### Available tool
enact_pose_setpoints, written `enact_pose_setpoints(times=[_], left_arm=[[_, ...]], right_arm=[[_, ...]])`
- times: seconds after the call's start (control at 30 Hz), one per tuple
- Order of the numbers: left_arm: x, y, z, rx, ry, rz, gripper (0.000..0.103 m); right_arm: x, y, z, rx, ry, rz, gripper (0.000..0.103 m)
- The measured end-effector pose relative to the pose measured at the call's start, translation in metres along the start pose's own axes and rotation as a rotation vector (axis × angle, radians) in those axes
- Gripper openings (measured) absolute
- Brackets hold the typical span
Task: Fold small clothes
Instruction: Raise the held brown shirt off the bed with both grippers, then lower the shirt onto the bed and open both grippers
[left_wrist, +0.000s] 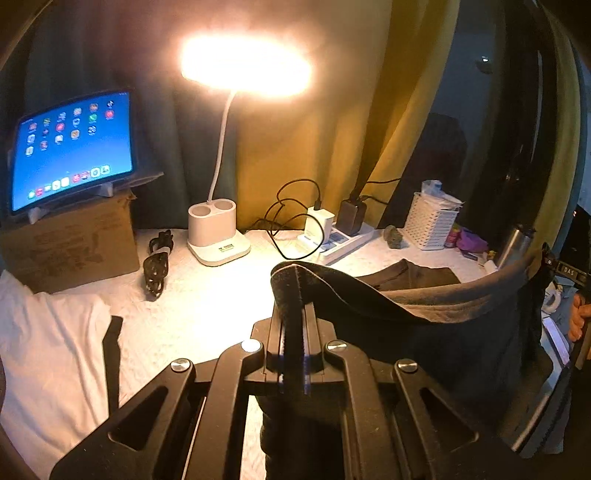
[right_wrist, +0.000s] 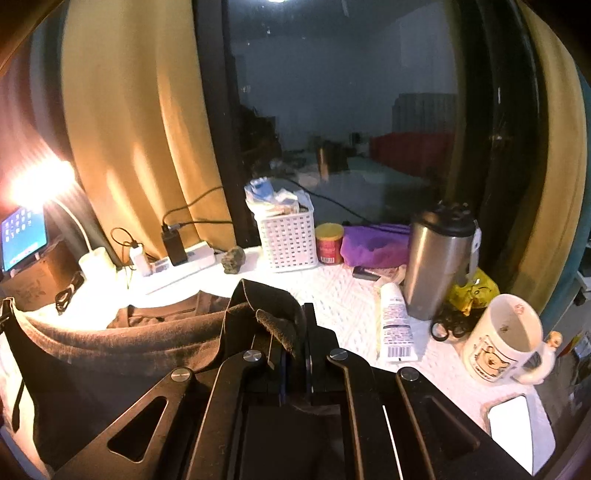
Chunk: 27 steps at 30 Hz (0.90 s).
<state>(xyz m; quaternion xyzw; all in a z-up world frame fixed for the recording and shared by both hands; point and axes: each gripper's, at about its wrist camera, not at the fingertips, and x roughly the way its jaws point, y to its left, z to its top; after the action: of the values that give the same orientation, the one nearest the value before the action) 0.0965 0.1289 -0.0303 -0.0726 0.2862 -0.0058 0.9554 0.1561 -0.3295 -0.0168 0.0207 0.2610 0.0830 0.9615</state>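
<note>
A dark grey garment (left_wrist: 436, 325) hangs stretched between my two grippers above the white table. My left gripper (left_wrist: 293, 317) is shut on its left top corner, and the cloth folds over the fingertips. My right gripper (right_wrist: 291, 332) is shut on its right top corner; the garment (right_wrist: 110, 354) sags away to the left in the right wrist view. A second dark brown garment (right_wrist: 166, 314) lies flat on the table behind it, also seen in the left wrist view (left_wrist: 410, 277).
A lit desk lamp (left_wrist: 218, 236), a tablet (left_wrist: 70, 147) on a cardboard box, a power strip (left_wrist: 340, 240) with cables, a white basket (right_wrist: 286, 240), a steel tumbler (right_wrist: 439, 262), a tube (right_wrist: 395, 325), a mug (right_wrist: 502, 339) and scissors ring the table. White cloth (left_wrist: 51, 350) lies left.
</note>
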Motion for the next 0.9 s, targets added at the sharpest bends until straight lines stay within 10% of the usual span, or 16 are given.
enact_pose_setpoints(times=[0.9], left_arm=[[0.139,0.033,0.001,-0.055,0.155,0.076,0.005]], right_arm=[[0.221,0.001,0.016,-0.078,0.270,0.052,0.007]])
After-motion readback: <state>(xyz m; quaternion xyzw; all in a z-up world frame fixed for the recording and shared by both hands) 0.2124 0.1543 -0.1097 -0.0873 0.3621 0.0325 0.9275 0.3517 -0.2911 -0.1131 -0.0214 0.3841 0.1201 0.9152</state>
